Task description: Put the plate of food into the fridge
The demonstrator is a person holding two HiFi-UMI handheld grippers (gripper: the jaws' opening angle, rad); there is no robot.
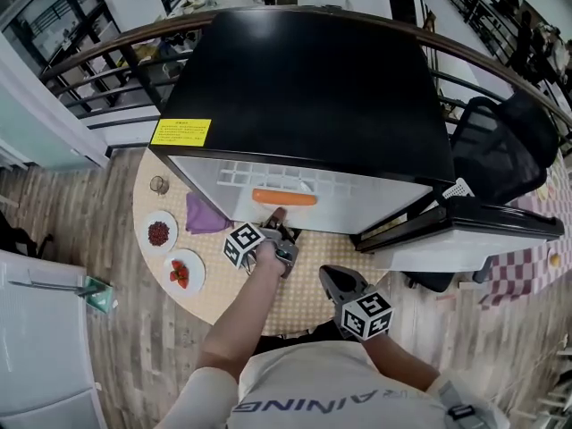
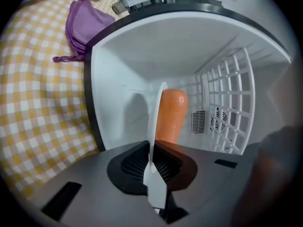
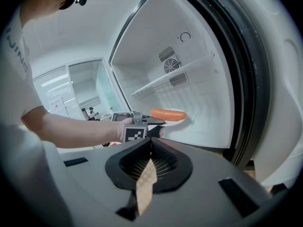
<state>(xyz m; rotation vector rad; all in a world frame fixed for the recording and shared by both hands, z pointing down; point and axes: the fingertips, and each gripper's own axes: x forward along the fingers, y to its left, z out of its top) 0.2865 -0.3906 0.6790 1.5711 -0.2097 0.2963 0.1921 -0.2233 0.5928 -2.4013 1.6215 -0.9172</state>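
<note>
Your left gripper point(image 2: 152, 163) pinches the white plate point(image 2: 155, 126) by its rim, sausage point(image 2: 170, 117) just beyond the fingertips; right gripper point(image 3: 150, 162) closed, empty.

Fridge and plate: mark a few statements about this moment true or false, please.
1. The left gripper grips the white plate by its rim. True.
2. The plate carries strawberries. False: it carries one long piece of orange food; the strawberries are out on the table.
3. The fridge door is open. True.
4. The right gripper holds the purple cloth. False: its fingers are shut on nothing, and the purple cloth lies on the table.
</note>
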